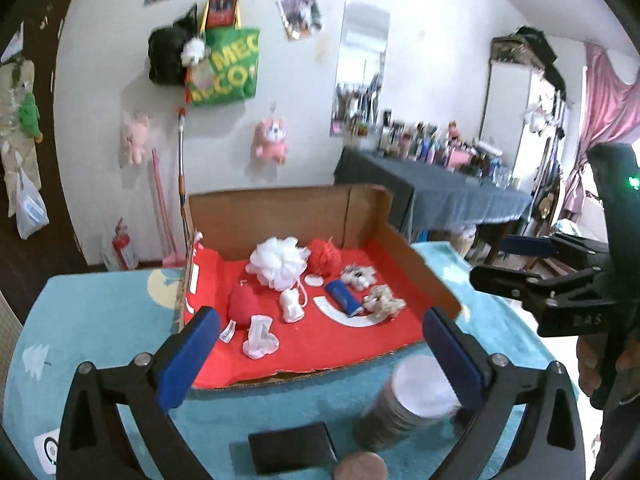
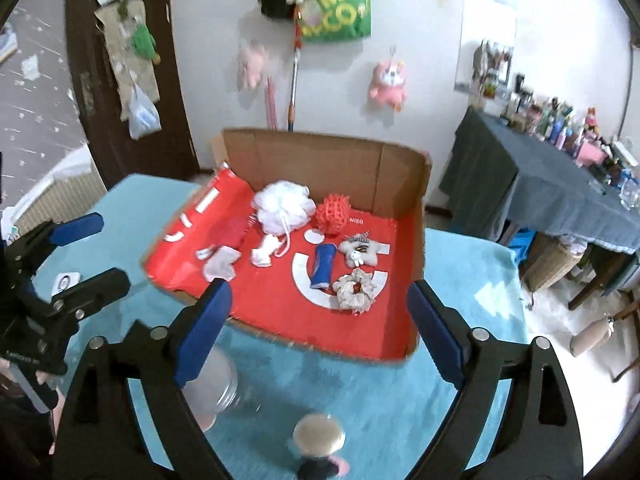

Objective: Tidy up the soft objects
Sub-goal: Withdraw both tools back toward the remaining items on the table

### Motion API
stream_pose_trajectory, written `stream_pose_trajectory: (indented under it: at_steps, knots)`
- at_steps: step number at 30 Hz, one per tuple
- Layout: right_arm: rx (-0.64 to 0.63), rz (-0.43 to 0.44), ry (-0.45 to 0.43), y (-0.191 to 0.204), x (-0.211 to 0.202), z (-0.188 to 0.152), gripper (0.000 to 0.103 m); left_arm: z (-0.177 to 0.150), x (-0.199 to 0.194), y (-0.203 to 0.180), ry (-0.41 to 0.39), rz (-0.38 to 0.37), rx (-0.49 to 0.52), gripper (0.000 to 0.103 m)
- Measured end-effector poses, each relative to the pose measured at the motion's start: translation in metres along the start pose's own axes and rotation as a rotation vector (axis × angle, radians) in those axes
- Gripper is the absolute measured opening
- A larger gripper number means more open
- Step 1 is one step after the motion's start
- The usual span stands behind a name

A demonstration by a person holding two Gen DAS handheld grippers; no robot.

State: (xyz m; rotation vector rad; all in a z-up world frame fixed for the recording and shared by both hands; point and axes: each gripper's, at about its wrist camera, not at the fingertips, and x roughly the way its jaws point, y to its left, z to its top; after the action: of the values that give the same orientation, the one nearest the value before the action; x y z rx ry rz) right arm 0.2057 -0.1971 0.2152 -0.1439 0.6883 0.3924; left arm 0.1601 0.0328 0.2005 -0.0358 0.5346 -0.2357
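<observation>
cardboard box [image 1: 416,264] of soft toys beyond both open grippers [image 1: 320,356].

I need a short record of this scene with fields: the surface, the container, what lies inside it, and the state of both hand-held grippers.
surface: table under a turquoise fleece cover
container: shallow brown cardboard box lined with red sheet
contents: white mesh bath pouf, red mesh pouf, blue cylindrical tube, beige fabric scrunchie, small star-shaped plush
left hand-held gripper: open, nothing between its jaws
right hand-held gripper: open, nothing between its jaws
</observation>
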Motion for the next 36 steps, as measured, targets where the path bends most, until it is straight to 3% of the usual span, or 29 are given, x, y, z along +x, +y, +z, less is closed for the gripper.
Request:
stream_pose_trajectory:
  at_steps: [9, 19, 27, 36]
  knots:
    - [-0.008, -0.077, -0.214, 0.024, -0.085, -0.053, 0.098, -0.029, -0.048, -0.023, -0.116, 0.037, 0.018, 0.103]
    - [0.061, -0.116, -0.276, 0.034, -0.104, -0.113, 0.098, -0.071, -0.072, -0.036, -0.179, 0.038, 0.003, 0.103]
    - [0.133, -0.157, -0.277, 0.029, -0.092, -0.162, 0.098, -0.112, -0.053, -0.035, -0.118, 0.044, -0.021, 0.103]
    - [0.164, -0.156, -0.171, 0.025, -0.05, -0.198, 0.098, -0.149, -0.021, -0.036, 0.004, 0.037, -0.035, 0.103]
